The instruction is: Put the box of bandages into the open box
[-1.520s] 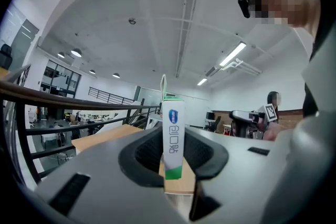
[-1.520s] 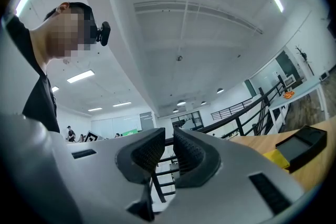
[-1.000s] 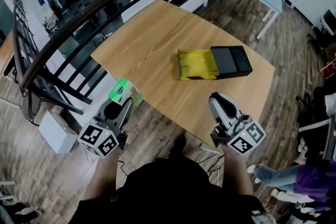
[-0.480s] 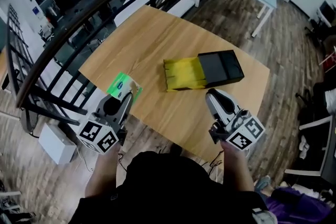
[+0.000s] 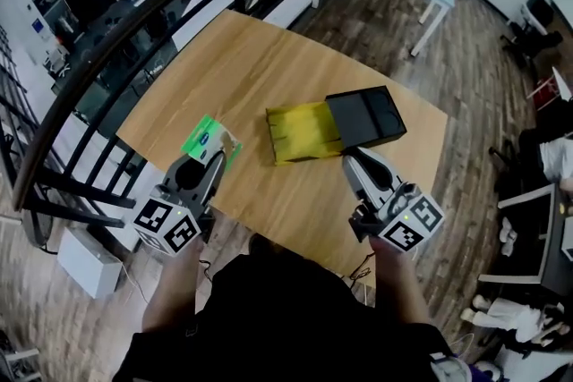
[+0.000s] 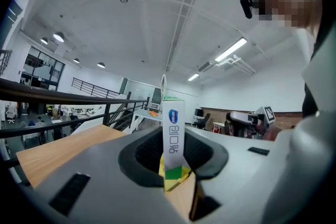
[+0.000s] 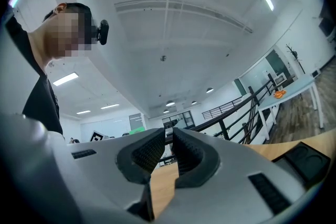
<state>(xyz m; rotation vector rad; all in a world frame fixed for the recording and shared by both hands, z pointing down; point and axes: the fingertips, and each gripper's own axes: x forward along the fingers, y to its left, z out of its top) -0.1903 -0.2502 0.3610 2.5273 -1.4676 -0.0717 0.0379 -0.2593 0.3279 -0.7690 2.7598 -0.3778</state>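
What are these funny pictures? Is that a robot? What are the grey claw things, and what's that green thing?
There's no robot here. A person holds a pinching tool, called a gripper, in each hand. The picture from above comes from a camera on the person's head, looking down. The other two come from small cameras riding on each gripper, looking along its jaws. On the wooden table lies an open box, black with a yellow part. The left gripper pinches a green-and-white box of bandages near the table's edge. The right gripper holds nothing, and its jaws stand just a little apart.
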